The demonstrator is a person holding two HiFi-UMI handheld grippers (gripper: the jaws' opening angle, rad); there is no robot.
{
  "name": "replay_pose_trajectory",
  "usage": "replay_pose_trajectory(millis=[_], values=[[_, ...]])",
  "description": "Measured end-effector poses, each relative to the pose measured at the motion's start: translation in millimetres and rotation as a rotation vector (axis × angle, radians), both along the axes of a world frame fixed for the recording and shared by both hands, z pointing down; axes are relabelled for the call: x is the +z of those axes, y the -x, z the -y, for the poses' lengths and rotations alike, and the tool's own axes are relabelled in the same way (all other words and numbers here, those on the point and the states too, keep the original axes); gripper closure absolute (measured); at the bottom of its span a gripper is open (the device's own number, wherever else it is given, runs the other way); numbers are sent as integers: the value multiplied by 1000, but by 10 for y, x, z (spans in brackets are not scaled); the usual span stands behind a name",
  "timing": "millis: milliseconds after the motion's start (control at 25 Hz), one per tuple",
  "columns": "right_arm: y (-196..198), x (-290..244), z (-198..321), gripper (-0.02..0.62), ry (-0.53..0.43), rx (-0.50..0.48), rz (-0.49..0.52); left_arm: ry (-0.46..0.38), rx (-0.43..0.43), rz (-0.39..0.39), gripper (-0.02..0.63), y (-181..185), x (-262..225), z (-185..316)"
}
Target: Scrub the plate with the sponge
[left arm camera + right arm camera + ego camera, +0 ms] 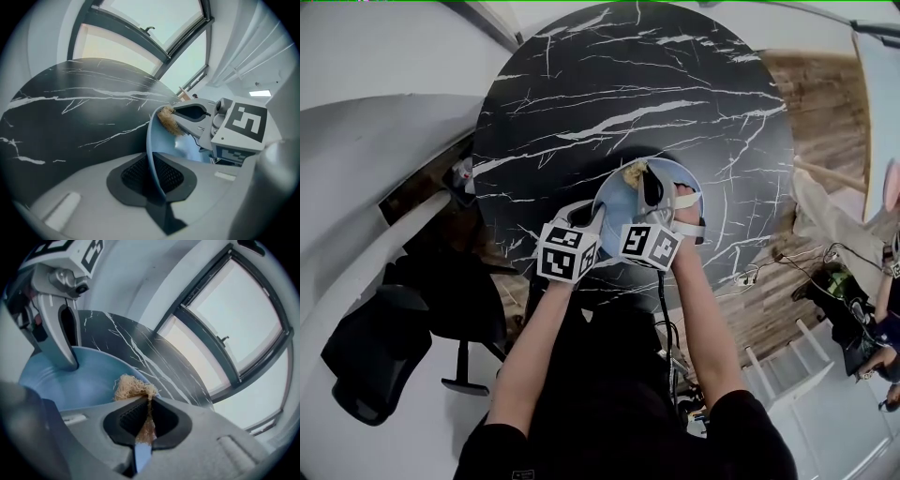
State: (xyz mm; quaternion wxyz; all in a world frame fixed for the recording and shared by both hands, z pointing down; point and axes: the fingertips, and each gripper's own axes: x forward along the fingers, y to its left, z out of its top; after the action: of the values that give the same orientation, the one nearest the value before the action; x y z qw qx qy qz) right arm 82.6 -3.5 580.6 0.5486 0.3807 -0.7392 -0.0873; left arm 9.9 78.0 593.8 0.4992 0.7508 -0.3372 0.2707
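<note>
Left tongs [154, 165] grey, marker cube [568, 251] black-and-white, sleeves [748, 427] black.

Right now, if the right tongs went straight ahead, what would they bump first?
The right tongs pinch the tan fibrous sponge, at the far rim of the round blue plate. Straight on, they probably cross that rim onto the black marble table, though depth is unclear.

We log a black surface [609, 94] veined white like marble, a pale blue plate [617, 199], a tan sponge [635, 172]. Left tongs [152, 176] and right tongs [147, 420] are grey with black ribbed pads [176, 176]; their cubes [569, 251] show black squares on white. Floor [825, 103] is brown wood.
</note>
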Motion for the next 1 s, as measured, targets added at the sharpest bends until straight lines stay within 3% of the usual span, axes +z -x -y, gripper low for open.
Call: replay_pose_trajectory(millis=[120,280,440,760,1000], values=[[-166,-41,31,575,-29,-20,-112,1,-3,-2,574,3,3,-3],[-327,-44,8,575,-76,-148,-298,1,-8,-7,575,-1,-6,0],[-477,-22,-48,575,-62,-245,-414,4,-19,-15,577,-4,-5,7],[-774,7,-282,577,20,-354,-552,17,-87,-34,584,1,-6,20],[-965,22,-583,577,77,-372,-588,22,-122,-40,589,14,-9,37]])
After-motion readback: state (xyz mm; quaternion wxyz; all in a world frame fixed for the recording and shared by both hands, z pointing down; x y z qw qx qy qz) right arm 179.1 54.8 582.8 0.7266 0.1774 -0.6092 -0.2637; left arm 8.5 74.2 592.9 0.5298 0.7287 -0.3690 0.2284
